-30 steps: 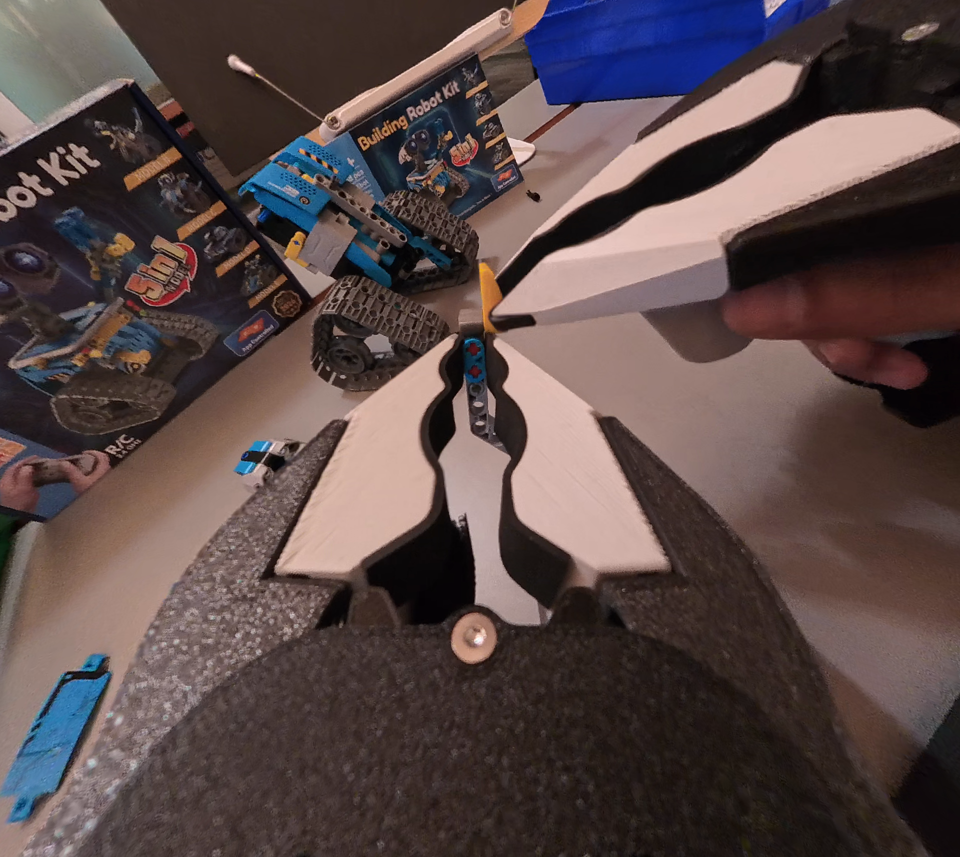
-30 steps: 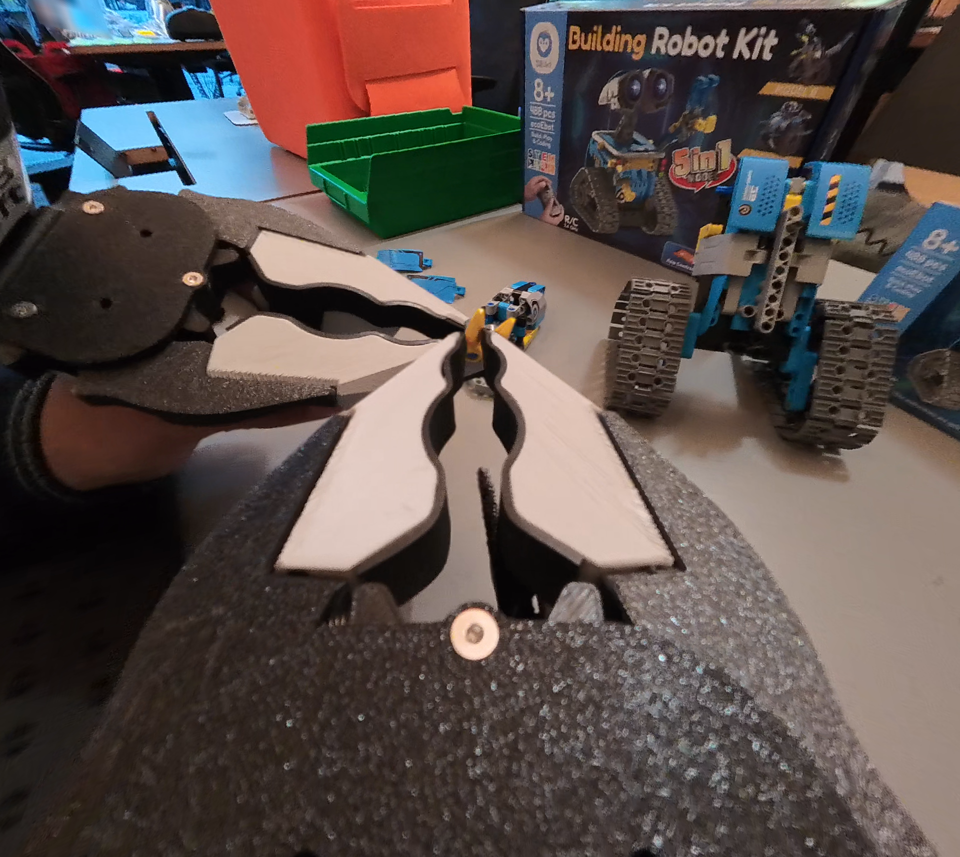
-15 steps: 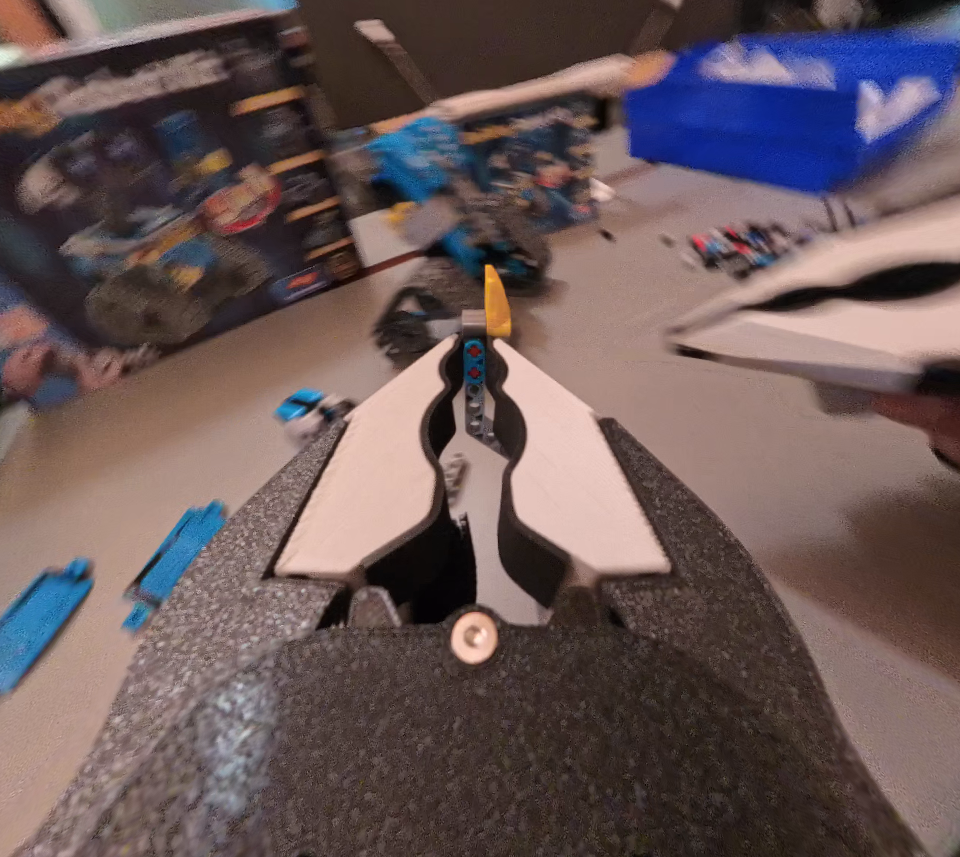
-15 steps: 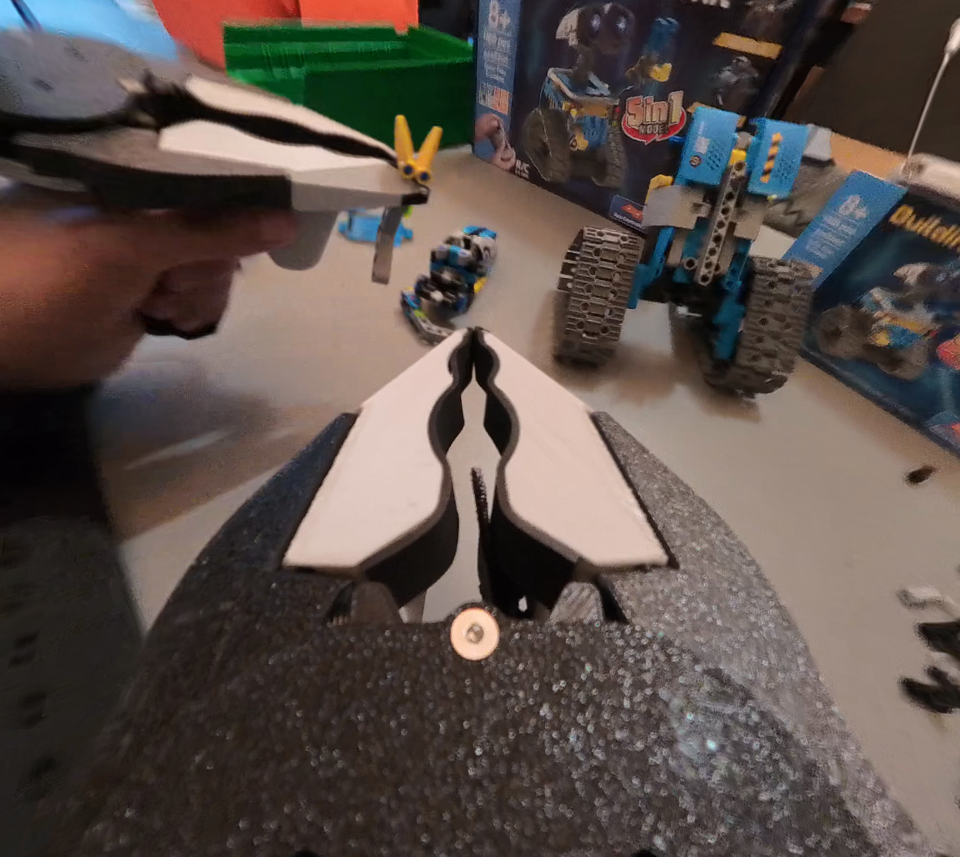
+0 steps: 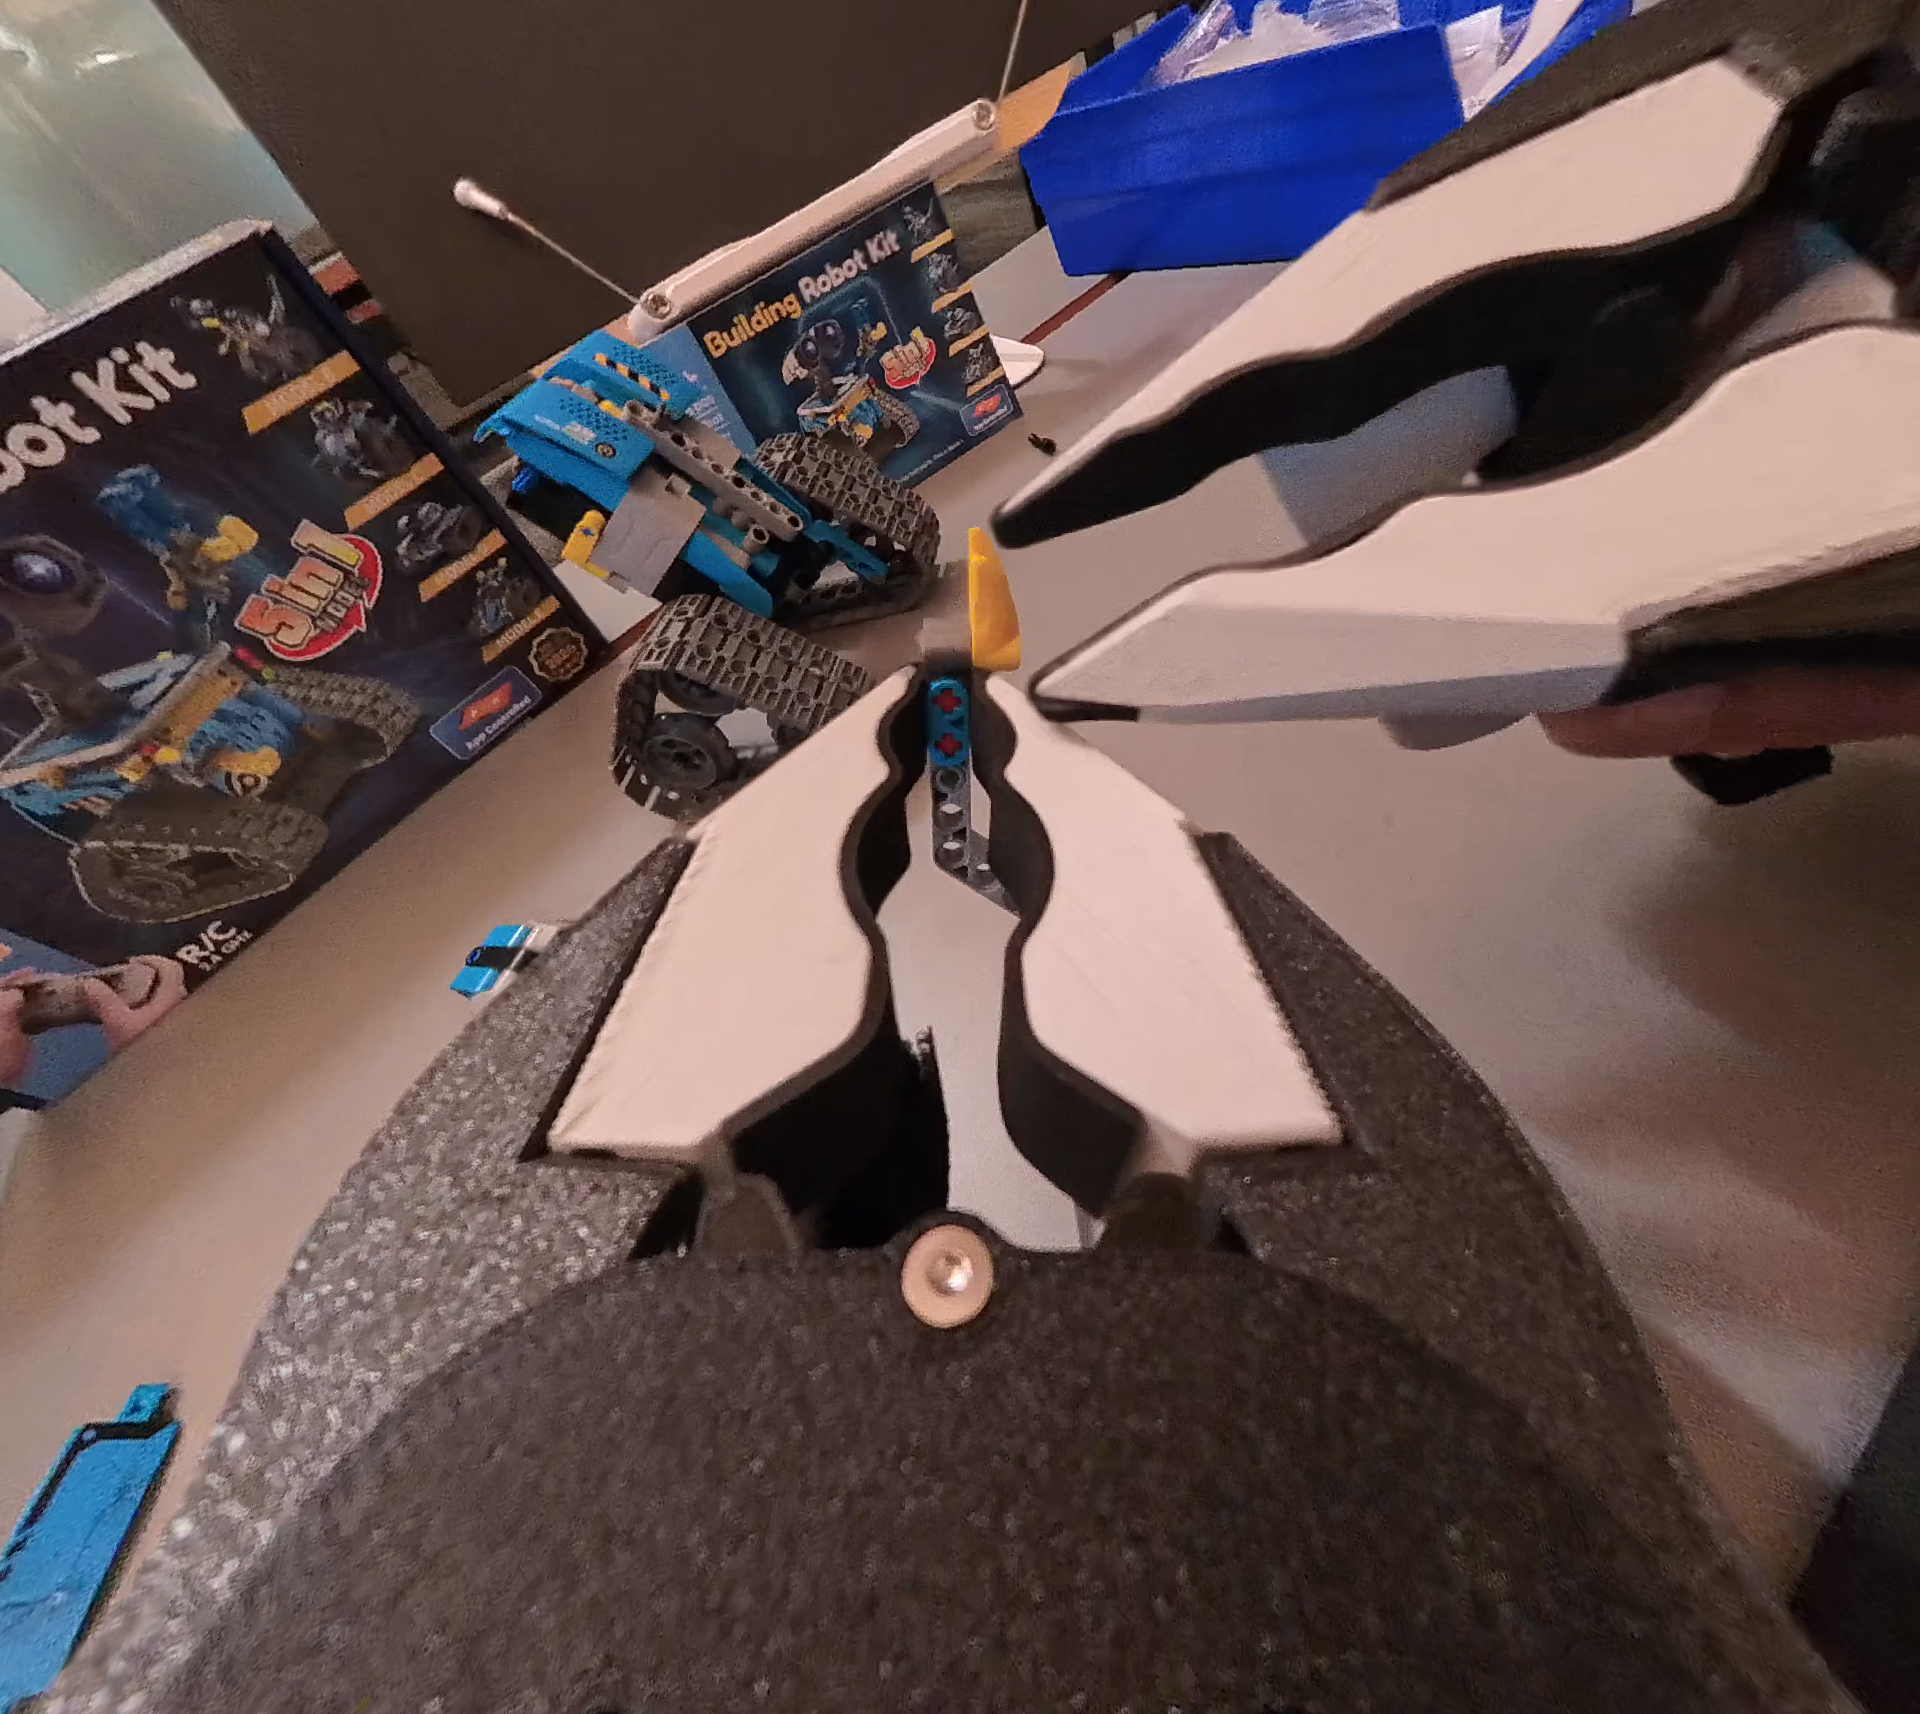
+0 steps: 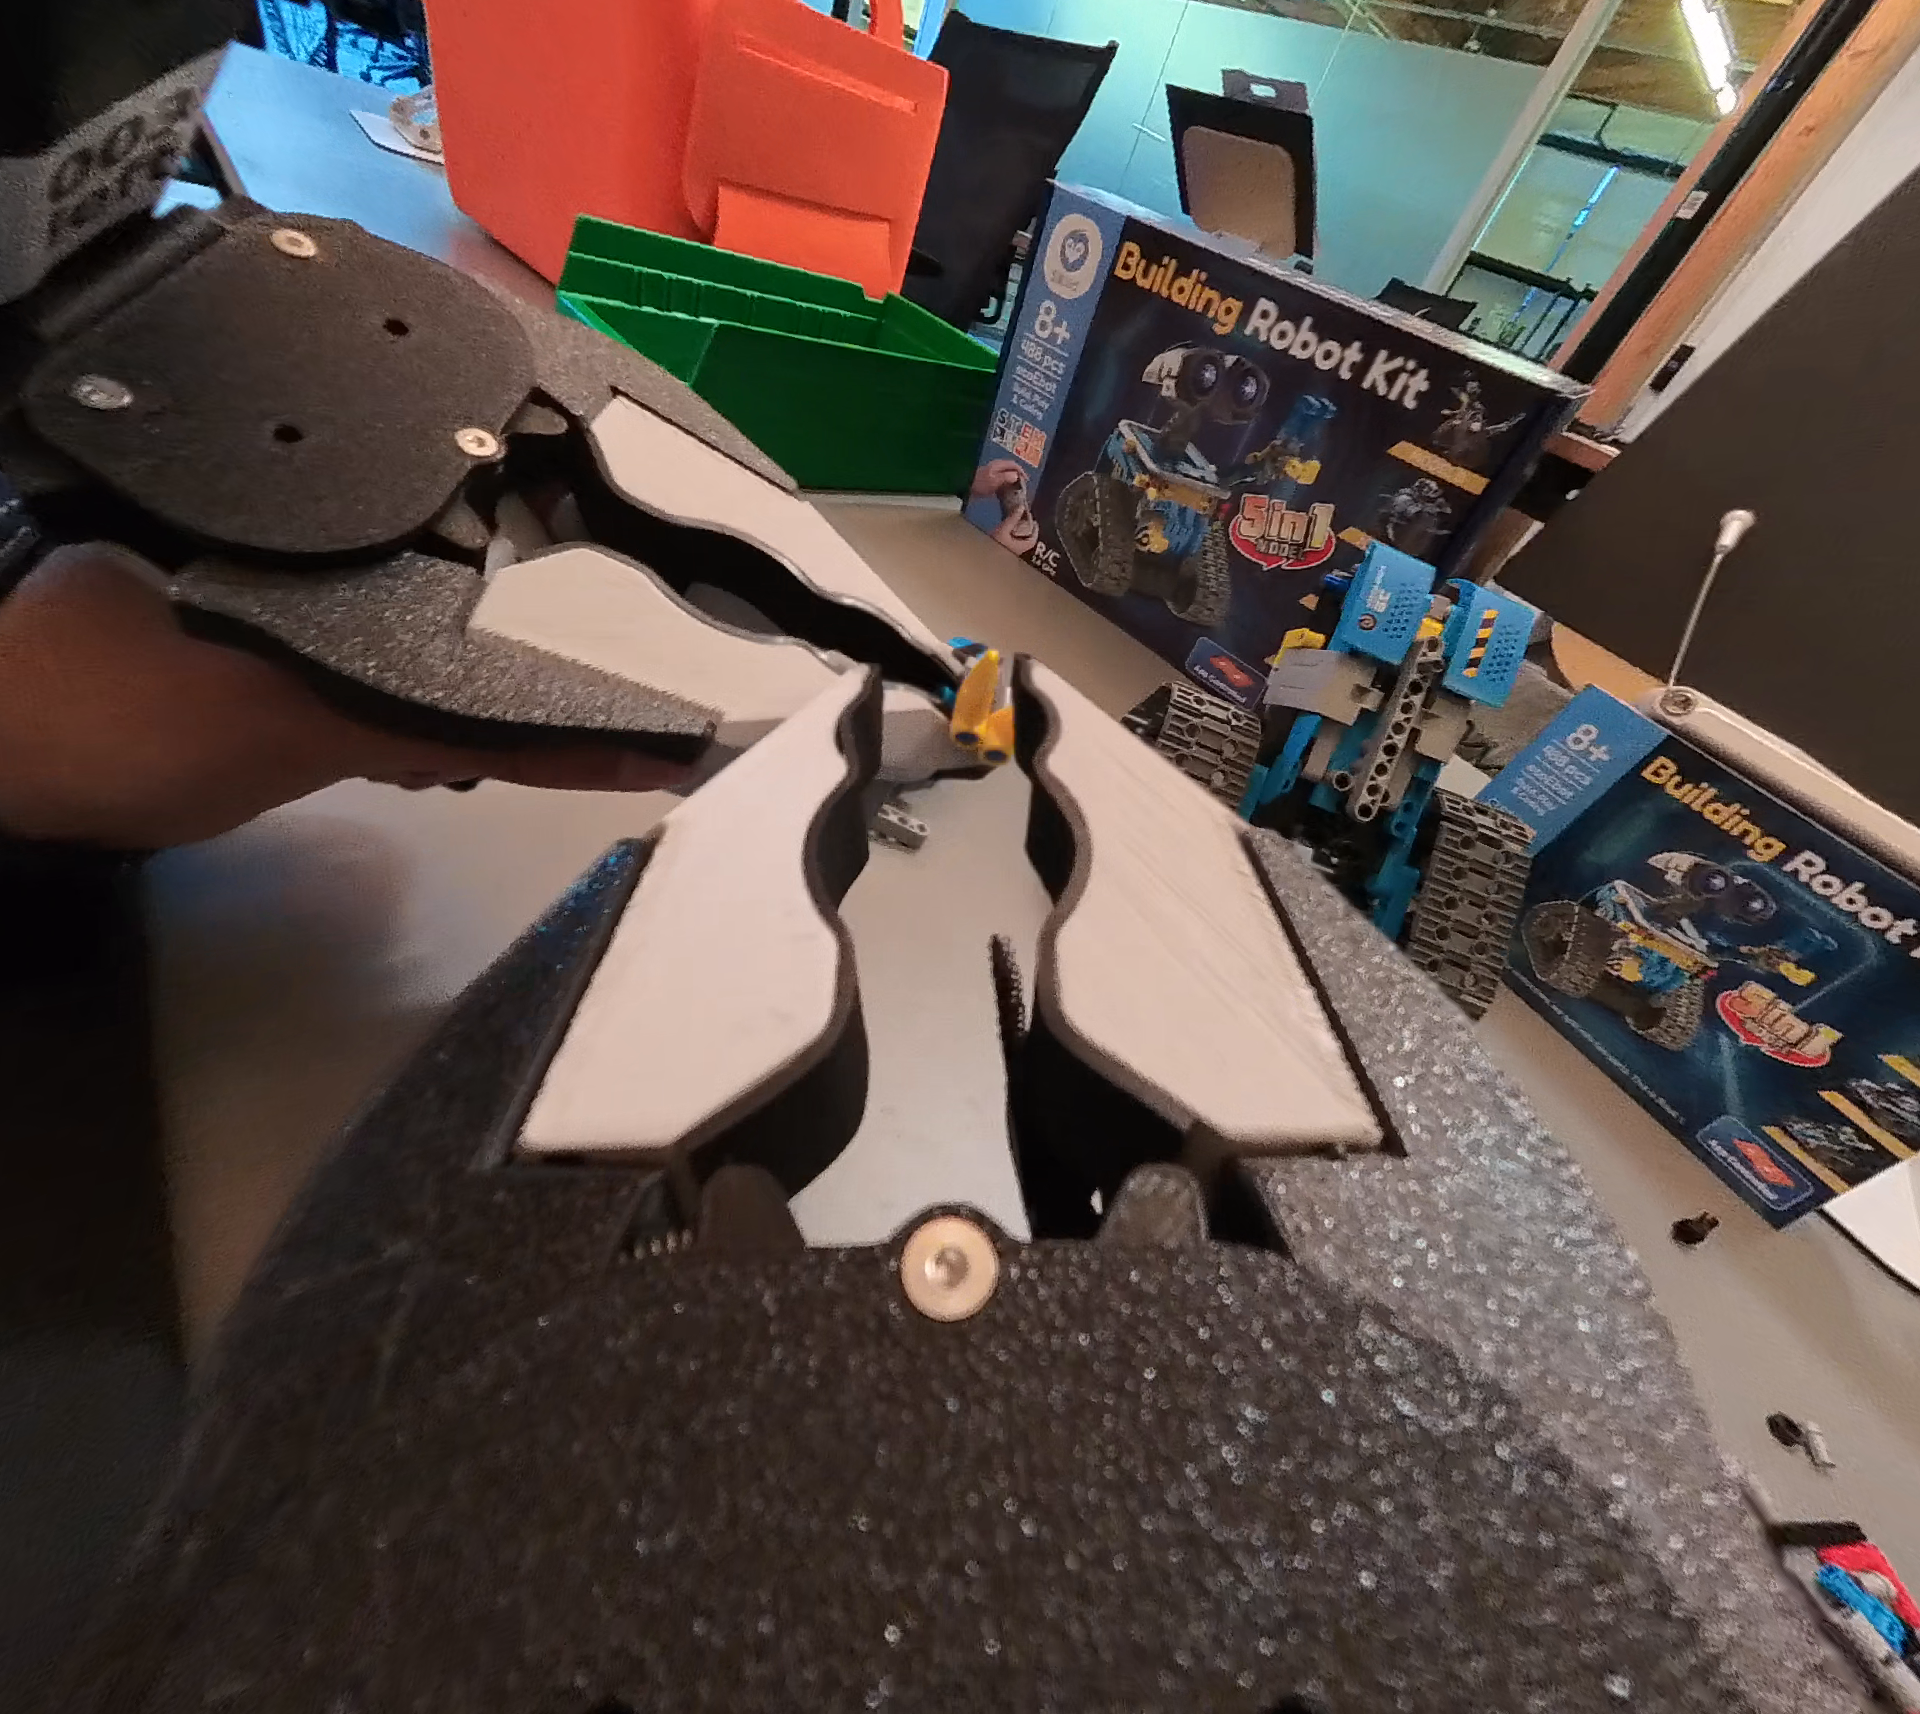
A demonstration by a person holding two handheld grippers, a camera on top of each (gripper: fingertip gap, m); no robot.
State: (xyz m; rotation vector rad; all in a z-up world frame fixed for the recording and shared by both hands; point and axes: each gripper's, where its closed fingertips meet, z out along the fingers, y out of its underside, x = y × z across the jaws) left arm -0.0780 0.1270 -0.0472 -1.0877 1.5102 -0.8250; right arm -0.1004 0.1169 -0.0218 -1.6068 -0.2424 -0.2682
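Grey holed beam [image 5: 954, 807], yellow tip forward, lengthwise in left hand-held gripper [image 5: 951, 677]

In the right wrist view, the tracked model [image 6: 1371, 760] stands on the bench [image 6: 1621, 1269]. Behind it to the left stands a kit box [image 6: 1278, 438]; a smaller kit box [image 6: 1714, 926] leans just right of it. A bin [image 6: 790, 376] sits farther left behind, a folded bag [image 6: 644, 75] behind that.
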